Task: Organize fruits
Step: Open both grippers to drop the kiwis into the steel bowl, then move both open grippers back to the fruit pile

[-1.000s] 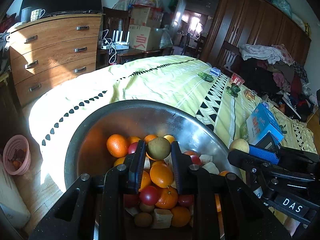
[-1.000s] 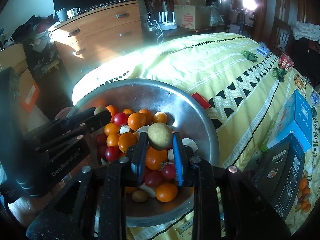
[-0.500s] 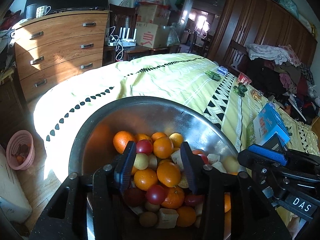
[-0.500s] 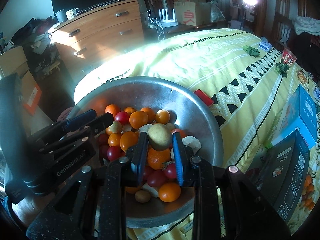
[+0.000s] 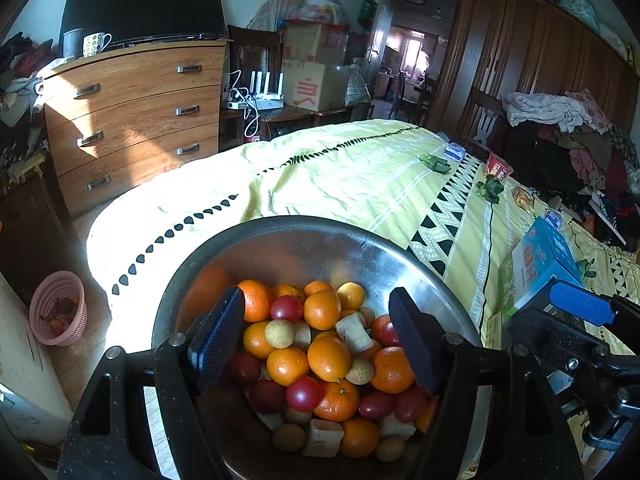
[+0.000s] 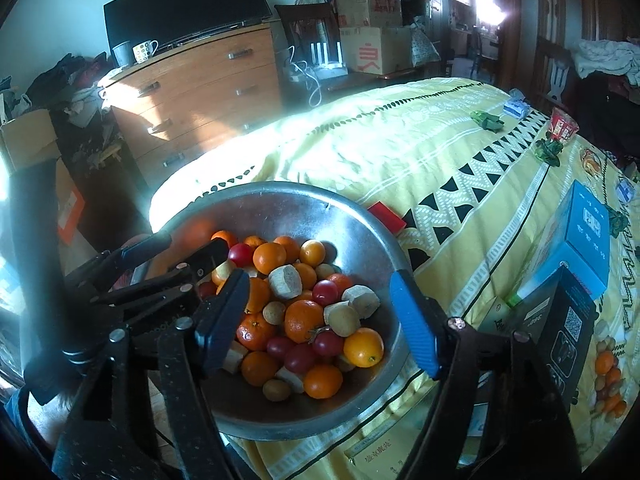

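Observation:
A large metal bowl (image 5: 304,236) (image 6: 280,200) sits on the yellow bedspread. It holds several oranges (image 5: 329,358), red tomatoes (image 5: 303,394), small yellow-brown round fruits (image 6: 342,319) and beige chunks (image 6: 285,282). My left gripper (image 5: 316,332) hovers over the pile with its jaws opening; nothing sits between the pads. My right gripper (image 6: 318,308) hangs above the same bowl, jaws opening too, free of any fruit. The left gripper's fingers (image 6: 200,258) show at the bowl's left rim in the right wrist view. A blue pad (image 5: 580,308) of the right gripper shows at the right of the left wrist view.
A blue box (image 6: 580,240) and a black box (image 6: 560,320) stand right of the bowl, a small red box (image 6: 386,216) behind it. More fruit (image 6: 606,376) lies on the bedspread at far right. A wooden dresser (image 5: 132,120) and a pink basket (image 5: 60,308) are beside the bed.
Each gripper was shut on a yellow-brown round fruit. Both jaws have spread, the left first, and those fruits now lie in the bowl. Both grippers rose a little.

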{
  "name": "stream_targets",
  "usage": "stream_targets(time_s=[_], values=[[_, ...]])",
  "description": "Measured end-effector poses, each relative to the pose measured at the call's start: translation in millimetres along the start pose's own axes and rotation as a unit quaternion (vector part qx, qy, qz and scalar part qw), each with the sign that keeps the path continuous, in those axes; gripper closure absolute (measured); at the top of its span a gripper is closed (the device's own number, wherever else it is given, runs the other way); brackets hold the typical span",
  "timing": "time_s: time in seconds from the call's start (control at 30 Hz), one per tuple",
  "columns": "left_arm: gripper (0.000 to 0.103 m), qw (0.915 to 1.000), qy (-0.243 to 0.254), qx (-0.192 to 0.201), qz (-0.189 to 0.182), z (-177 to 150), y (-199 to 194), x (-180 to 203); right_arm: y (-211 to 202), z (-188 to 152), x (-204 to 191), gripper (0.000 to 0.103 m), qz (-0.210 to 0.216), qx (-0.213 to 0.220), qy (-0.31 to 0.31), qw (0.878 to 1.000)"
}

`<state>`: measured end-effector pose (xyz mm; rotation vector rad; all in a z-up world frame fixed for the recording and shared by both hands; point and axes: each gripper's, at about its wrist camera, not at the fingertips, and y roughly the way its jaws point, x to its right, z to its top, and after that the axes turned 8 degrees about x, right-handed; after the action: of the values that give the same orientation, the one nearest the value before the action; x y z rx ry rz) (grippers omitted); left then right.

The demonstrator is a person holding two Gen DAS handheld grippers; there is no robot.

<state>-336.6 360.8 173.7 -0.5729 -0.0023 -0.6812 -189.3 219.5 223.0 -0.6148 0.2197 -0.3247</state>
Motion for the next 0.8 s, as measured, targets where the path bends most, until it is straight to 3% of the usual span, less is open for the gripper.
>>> stream_targets(time_s=[0.17, 0.37, 0.5, 0.6, 0.63, 0.67, 0.73, 0.8], values=[[0.025, 0.9993, 0.011, 0.029, -0.021, 14.1, -21.6, 25.9, -39.1, -3.7, 16.2, 0.026, -0.008, 0.047, 0.002, 0.999], [0.025, 0.9902, 0.045, 0.082, -0.104, 28.6, -59.4, 103.2, -114.2, -45.7, 78.5, 0.025, -0.084, 0.114, 0.031, 0.989], [0.025, 0.9696, 0.091, 0.098, -0.205, 20.5, -90.8, 185.2, -148.1, -96.5, 147.8, 0.025, -0.147, 0.102, 0.093, 0.979], [0.025, 0.9475, 0.138, 0.074, -0.279, -7.5, -104.4, 250.2, -165.4, -153.3, 218.1, 0.026, -0.198, 0.059, 0.155, 0.966], [0.025, 0.9399, 0.156, 0.061, -0.298, -21.7, -105.6, 271.7, -169.8, -173.3, 242.1, 0.029, -0.217, 0.045, 0.179, 0.959], [0.025, 0.9327, 0.172, 0.048, -0.313, -35.5, -105.0, 291.1, -174.4, -191.7, 265.8, 0.041, -0.231, 0.03, 0.206, 0.95], [0.025, 0.9211, 0.195, 0.013, -0.337, -64.5, -97.5, 323.1, -182.6, -224.8, 312.8, 0.055, -0.25, 0.008, 0.264, 0.931], [0.025, 0.9129, 0.209, -0.023, -0.35, -91.0, -84.2, 347.4, -191.5, -244.6, 346.7, 0.057, -0.264, 0.006, 0.297, 0.918]])
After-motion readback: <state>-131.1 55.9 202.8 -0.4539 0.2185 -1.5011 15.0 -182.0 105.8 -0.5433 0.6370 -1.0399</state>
